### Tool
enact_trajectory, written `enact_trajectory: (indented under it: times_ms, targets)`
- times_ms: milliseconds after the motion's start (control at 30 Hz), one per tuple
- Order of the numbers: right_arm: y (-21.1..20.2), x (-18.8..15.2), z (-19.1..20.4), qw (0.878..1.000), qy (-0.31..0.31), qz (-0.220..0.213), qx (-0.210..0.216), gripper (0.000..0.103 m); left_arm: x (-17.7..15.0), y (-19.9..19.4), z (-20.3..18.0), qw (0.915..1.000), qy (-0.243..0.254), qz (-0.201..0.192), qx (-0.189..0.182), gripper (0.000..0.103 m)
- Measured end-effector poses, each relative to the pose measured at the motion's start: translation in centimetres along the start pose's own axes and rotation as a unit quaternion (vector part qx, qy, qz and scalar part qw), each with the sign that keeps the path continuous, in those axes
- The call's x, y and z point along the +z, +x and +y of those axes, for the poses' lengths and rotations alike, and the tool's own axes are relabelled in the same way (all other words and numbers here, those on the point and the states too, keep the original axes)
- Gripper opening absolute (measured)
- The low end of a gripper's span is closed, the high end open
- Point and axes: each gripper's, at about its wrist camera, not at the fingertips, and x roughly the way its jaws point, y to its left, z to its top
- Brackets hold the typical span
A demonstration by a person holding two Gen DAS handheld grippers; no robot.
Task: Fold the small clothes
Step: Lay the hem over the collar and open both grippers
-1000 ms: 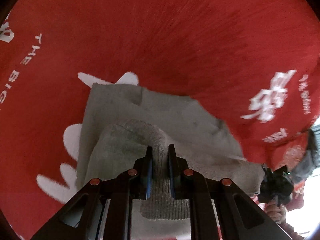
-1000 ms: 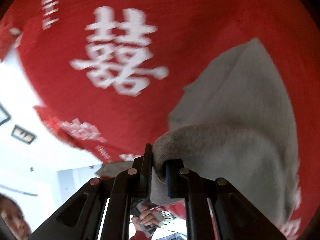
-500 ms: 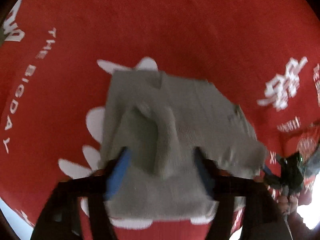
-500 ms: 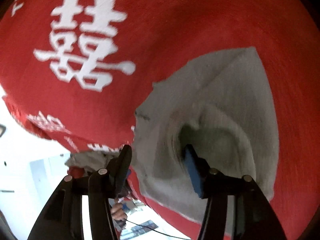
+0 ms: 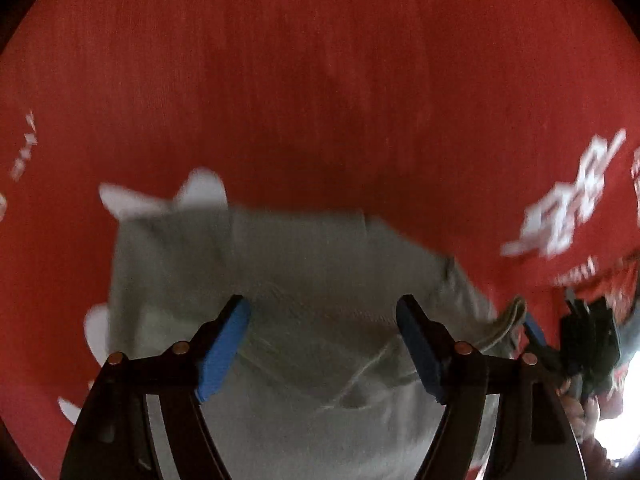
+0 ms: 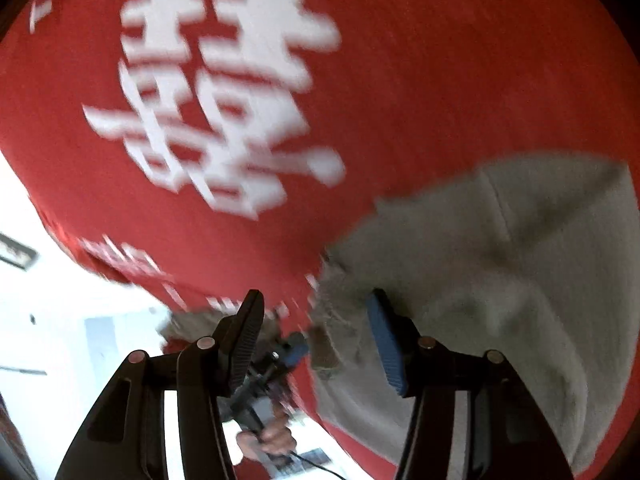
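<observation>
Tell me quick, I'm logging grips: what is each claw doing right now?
Left claw: open, holding nothing, above the grey garment.
Right claw: open, holding nothing, at the garment's edge.

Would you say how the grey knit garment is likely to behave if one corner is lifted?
The garment would probably sag limply, since it lies in soft folds. It looks light. Its knit should grip rather than slide on the red cloth.

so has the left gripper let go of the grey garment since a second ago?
Yes. The left gripper jaws, just opened, stand apart over the grey garment, flat on the red cloth.
</observation>
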Motion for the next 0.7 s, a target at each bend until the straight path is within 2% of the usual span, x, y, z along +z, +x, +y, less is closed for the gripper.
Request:
enact_trajectory:
  times_ms: [100, 200, 333, 400, 467, 567, 633, 700]
  targets:
    - [-0.8, 1.4, 1.1, 1.0, -0.001, -0.031, 0.001, 0.059, 1.1, -1.7, 0.1, 0.9996, 0.005, -0.02, 0.017, 0.077]
    - [-1.4, 1.6, 2.0, 0.999, -0.025, -0.031, -0.023, 0.059, 0.7, -2.9, 0.7, 0.9991, 0.013, -0.019, 0.035, 0.077]
    - [-1.9, 1.6, 1.4, 0.999, -0.024, -0.023, -0.042, 0.06, -1.3, -3.0, 1.5, 0.9972, 0.036, 0.015, 0.063, 0.077]
    - [-1.8, 1.3, 1.1, 0.999, -0.017, -0.011, -0.027, 0.06, -2.8, -1.9, 0.8, 0.9953, 0.06, 0.043, 0.063, 0.077]
    - [-0.8, 0.4, 1.0, 0.999, -0.029, 0.019, -0.027, 0.06, -4.4, -0.3, -0.2, 0.9916, 0.089, 0.075, 0.057, 0.077]
    - [1.5, -1.2, 0.8, 0.993, -0.062, 0.076, -0.067, 0.06, -5.5, 2.9, -2.4, 0.9877, 0.105, 0.099, 0.061, 0.077]
    - [3.1, -1.6, 0.4, 0.987, -0.079, 0.093, -0.107, 0.06, -4.7, 4.0, -3.4, 0.9891, 0.102, 0.079, 0.07, 0.077]
    - [3.8, -1.1, 0.2, 0.982, -0.101, 0.084, -0.137, 0.06, -3.4, 4.4, -3.8, 0.99, 0.096, 0.052, 0.09, 0.077]
